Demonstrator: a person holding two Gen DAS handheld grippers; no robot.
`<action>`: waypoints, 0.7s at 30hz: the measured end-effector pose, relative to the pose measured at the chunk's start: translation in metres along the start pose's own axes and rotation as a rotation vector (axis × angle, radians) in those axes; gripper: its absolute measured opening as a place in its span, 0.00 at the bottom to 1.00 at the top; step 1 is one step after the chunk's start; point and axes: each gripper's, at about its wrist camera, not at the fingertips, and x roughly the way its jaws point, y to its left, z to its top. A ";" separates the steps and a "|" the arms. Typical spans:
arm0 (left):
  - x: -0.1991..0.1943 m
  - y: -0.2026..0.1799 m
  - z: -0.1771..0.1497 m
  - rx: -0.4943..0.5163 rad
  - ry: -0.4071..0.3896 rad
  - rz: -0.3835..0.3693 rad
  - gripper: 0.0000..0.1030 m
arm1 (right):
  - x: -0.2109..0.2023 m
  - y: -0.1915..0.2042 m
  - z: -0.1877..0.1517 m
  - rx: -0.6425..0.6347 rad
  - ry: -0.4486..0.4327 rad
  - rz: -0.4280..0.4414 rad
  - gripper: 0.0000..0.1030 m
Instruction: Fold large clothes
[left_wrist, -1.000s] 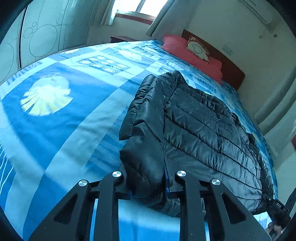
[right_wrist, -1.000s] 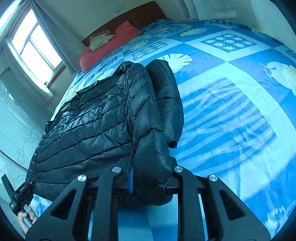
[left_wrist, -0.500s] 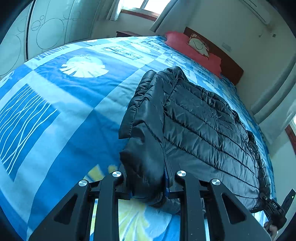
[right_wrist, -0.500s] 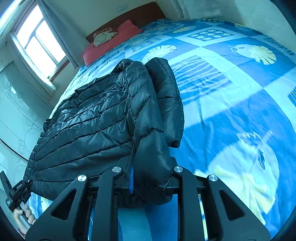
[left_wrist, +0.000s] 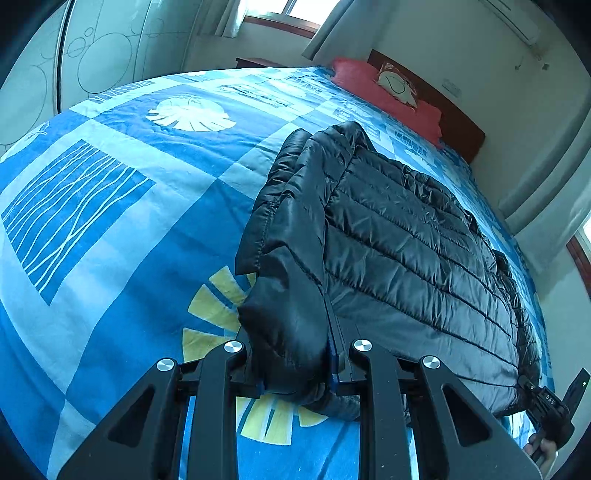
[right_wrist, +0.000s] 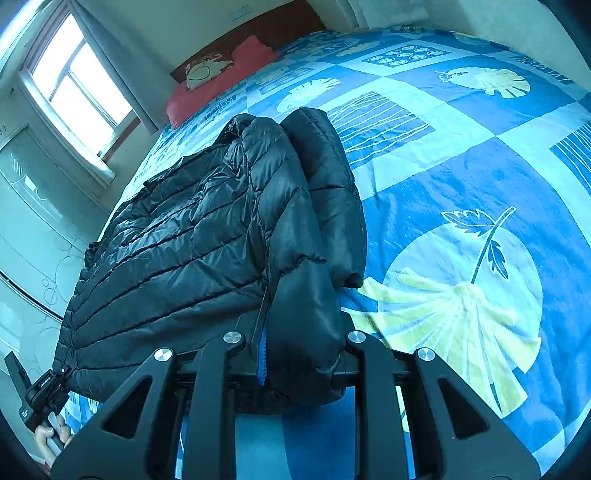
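**Both grippers clamped on the near corners of a black puffer jacket**

A black quilted puffer jacket (left_wrist: 406, 236) lies spread on the blue patterned bedspread (left_wrist: 122, 206), its length running from the near edge of the bed toward the red pillow (left_wrist: 388, 96) at the wooden headboard (left_wrist: 458, 125). Measured from the jacket: the left gripper (left_wrist: 295, 373) grips its near left corner, a thick fold of fabric pinched tight between the two black fingers, with the sleeve doubled alongside that edge. The right gripper (right_wrist: 299, 365) is clamped the same way on the near right corner, fabric bulging out above its fingers, and another folded sleeve lies just beside that edge. A yellow leaf print on the bedspread shows directly beside each gripped corner. Beyond the jacket's far end, past the pillow, a window (right_wrist: 77, 88) with curtains lets in daylight.
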 end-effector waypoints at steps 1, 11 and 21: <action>-0.001 -0.001 0.000 0.003 -0.001 0.002 0.23 | -0.001 0.000 -0.001 -0.001 0.000 -0.002 0.20; -0.003 0.001 -0.002 0.013 0.003 0.002 0.23 | 0.003 -0.004 0.002 0.006 0.002 0.002 0.20; 0.005 0.001 -0.004 0.060 0.002 0.020 0.27 | 0.009 -0.007 0.000 -0.005 -0.003 -0.027 0.28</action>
